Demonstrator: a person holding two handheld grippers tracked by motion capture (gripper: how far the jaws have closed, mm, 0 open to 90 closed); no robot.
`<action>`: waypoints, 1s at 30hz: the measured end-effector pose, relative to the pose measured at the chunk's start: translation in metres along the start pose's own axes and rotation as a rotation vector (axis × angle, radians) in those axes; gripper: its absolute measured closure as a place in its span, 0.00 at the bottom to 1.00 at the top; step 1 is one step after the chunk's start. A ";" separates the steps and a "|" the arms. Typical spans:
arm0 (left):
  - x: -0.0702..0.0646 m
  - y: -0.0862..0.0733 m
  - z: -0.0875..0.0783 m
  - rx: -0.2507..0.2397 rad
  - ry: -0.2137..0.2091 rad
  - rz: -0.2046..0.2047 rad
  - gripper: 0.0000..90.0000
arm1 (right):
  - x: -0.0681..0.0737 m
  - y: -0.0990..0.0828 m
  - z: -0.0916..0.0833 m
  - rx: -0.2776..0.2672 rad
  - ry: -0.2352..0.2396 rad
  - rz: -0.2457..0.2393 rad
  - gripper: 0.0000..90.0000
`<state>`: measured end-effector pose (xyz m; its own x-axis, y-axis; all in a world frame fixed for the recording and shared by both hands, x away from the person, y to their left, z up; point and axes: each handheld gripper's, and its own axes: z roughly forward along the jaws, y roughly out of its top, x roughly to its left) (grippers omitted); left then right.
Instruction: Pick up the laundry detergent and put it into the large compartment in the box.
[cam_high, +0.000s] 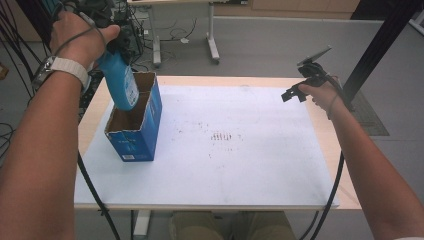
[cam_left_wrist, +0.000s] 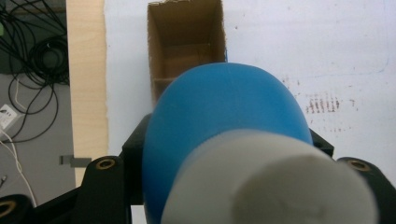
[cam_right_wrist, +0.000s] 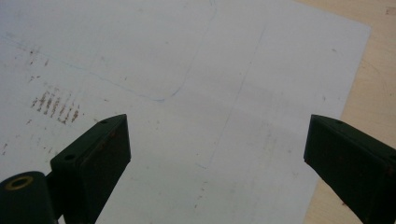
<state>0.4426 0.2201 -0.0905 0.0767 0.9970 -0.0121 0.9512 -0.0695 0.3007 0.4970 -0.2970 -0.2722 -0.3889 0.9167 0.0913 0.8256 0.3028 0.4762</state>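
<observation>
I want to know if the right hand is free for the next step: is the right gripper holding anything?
No: in the right gripper view the right gripper has its jaws wide apart over the white sheet, with nothing between them.

Evenly and softly lit, faint shadows only; mild barrel distortion at the high view's edges; bottle (cam_left_wrist: 224, 126) and cap (cam_left_wrist: 275, 182) blurred close to the lens; white sheet (cam_right_wrist: 187, 70) bright, glare-free

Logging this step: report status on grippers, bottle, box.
Left gripper shut on blue bottle, bottle over open box. Right gripper open, empty. Box opening unobstructed.
</observation>
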 end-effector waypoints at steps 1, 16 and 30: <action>0.001 0.000 0.001 0.002 0.000 0.000 0.44 | -0.001 0.000 0.000 0.001 -0.001 0.003 0.08; 0.011 -0.004 0.023 0.000 0.002 0.003 0.44 | -0.001 -0.002 0.000 -0.005 -0.009 0.004 0.08; 0.014 -0.006 0.045 0.014 -0.007 0.004 0.44 | -0.001 -0.001 0.003 0.005 -0.013 0.002 0.08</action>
<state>0.4515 0.2334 -0.1356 0.0825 0.9964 -0.0181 0.9550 -0.0739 0.2873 0.4977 -0.2974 -0.2753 -0.3820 0.9206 0.0812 0.8284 0.3021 0.4717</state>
